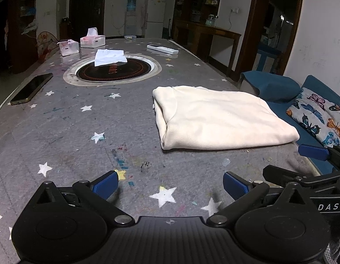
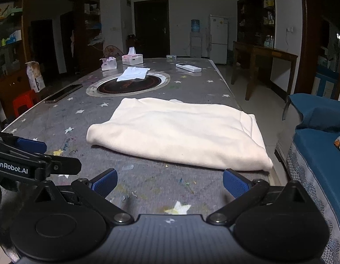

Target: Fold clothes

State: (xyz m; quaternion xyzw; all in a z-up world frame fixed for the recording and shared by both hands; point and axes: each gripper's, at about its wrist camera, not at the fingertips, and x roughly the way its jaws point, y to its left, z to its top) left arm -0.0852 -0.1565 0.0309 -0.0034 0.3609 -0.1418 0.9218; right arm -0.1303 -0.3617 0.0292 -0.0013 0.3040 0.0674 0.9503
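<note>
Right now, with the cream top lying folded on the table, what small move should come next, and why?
Probably draw both tongs back and leave it. The cream top lies folded in a neat rectangle on the table, and the left tongs and right tongs stand open with nothing between them.

Ahead of the fingers (image 1: 105,184), whose blue pads looked ribbed and rubbery on matt black plastic arms, lay a cream garment (image 1: 220,118) of soft, fleecy matt cloth. Under them the grey star-printed table cover (image 1: 71,132) looked felt-like, dull and paint-smeared. Farther beyond, a phone (image 1: 31,89) looked glossy.
</note>
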